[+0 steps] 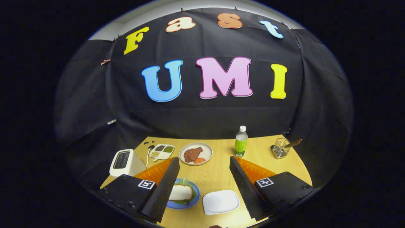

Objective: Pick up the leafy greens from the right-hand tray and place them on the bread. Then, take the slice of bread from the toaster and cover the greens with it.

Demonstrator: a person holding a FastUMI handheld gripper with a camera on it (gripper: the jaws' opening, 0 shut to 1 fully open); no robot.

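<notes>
My gripper (205,164) is open above the wooden table (218,172), nothing between its fingers. Below it, tucked partly behind the left finger (164,186), a blue plate (196,193) holds a stack: a slice of bread (181,192) lies on top, with leafy greens (185,182) poking out around its edges. A white rectangular tray (221,201) sits bare between the fingers, to the right of the blue plate. The white toaster (125,162) stands at the table's left edge beyond the left finger; its slots look dark.
Beyond the fingers stand a white plate with meat slices (195,154), a divided dish of seeds (162,151), a green-labelled bottle (240,142) and a wire holder with a wooden-handled utensil (281,148). A cable runs beside the toaster.
</notes>
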